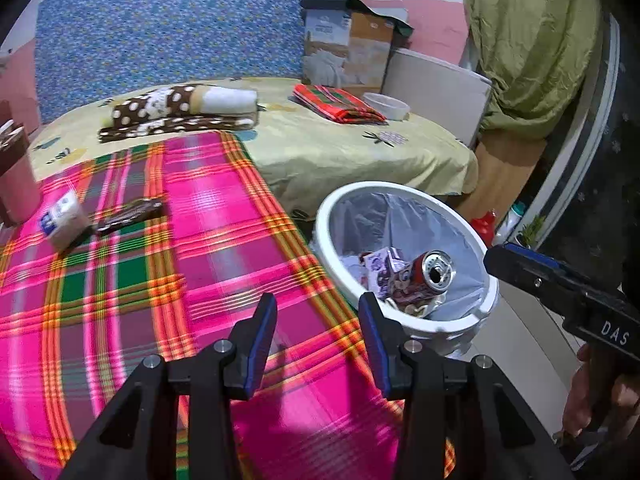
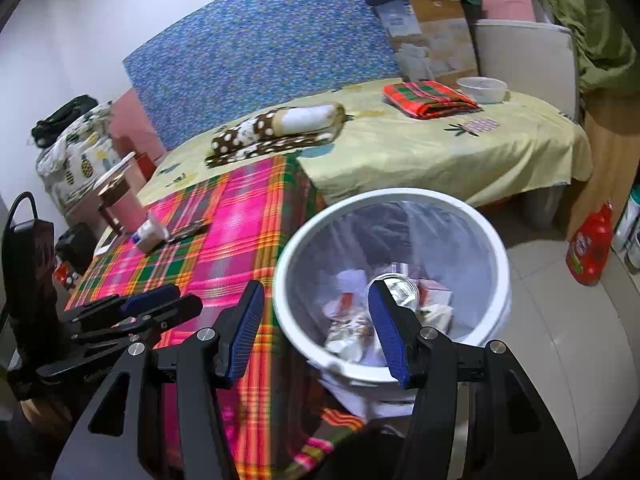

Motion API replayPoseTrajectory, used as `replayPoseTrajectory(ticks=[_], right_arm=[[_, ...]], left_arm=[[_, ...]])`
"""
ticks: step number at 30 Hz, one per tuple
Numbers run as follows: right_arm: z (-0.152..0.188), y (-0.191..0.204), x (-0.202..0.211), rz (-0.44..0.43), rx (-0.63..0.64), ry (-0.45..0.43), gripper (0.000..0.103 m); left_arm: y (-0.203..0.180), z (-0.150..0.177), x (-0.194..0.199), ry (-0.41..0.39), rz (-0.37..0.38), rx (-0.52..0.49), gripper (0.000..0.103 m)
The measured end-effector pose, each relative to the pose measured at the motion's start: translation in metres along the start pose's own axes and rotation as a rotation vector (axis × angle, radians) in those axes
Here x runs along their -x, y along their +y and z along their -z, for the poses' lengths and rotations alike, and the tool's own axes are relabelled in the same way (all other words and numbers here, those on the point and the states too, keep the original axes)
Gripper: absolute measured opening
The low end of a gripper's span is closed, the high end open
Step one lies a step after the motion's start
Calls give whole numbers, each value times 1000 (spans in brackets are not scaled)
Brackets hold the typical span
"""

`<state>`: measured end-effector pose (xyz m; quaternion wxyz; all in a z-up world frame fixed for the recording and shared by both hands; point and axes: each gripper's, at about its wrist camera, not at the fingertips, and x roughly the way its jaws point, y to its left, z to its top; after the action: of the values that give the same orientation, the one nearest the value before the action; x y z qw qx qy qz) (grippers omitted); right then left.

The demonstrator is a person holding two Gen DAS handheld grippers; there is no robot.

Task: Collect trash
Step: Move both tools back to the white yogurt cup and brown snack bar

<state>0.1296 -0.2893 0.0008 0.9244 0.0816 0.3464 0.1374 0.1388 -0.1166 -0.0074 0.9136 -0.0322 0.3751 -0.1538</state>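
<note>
A white trash bin (image 1: 336, 256) with a clear liner stands on the floor beside the pink plaid table; it also shows in the right wrist view (image 2: 502, 264). It holds a crushed red can (image 1: 430, 274), a carton and wrappers, and a clear plastic cup (image 2: 394, 284). On the table lie a white and blue packet (image 1: 64, 216) and a brown wrapper (image 1: 130, 214); both also show in the right wrist view, the packet (image 2: 150, 236) and the wrapper (image 2: 188, 232). My left gripper (image 1: 318, 304) is open and empty above the table's edge. My right gripper (image 2: 316, 300) is open and empty over the bin's near rim.
A bed with a yellow sheet (image 1: 340, 148) carries folded blankets, a red plaid cloth (image 1: 338, 102) and a white bowl (image 1: 386, 105). A pink cup (image 2: 120, 204) stands at the table's far left. A red bottle (image 2: 590, 246) stands on the tiled floor to the right.
</note>
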Motion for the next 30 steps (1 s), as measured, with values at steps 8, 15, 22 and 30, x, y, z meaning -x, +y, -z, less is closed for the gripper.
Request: replayPoseTrajectory(ticks=[8, 15, 22, 30], right_arm=[[4, 32, 3, -40, 50, 1, 56], [7, 55, 0, -70, 96, 7, 56], [9, 74, -4, -97, 129, 19, 56], [10, 92, -9, -128, 163, 32, 56]], left_arm=[[23, 12, 26, -30, -43, 40, 44], [40, 21, 44, -49, -81, 71, 44], [58, 28, 56, -63, -116, 98, 44], [77, 33, 66, -74, -157, 128, 44]])
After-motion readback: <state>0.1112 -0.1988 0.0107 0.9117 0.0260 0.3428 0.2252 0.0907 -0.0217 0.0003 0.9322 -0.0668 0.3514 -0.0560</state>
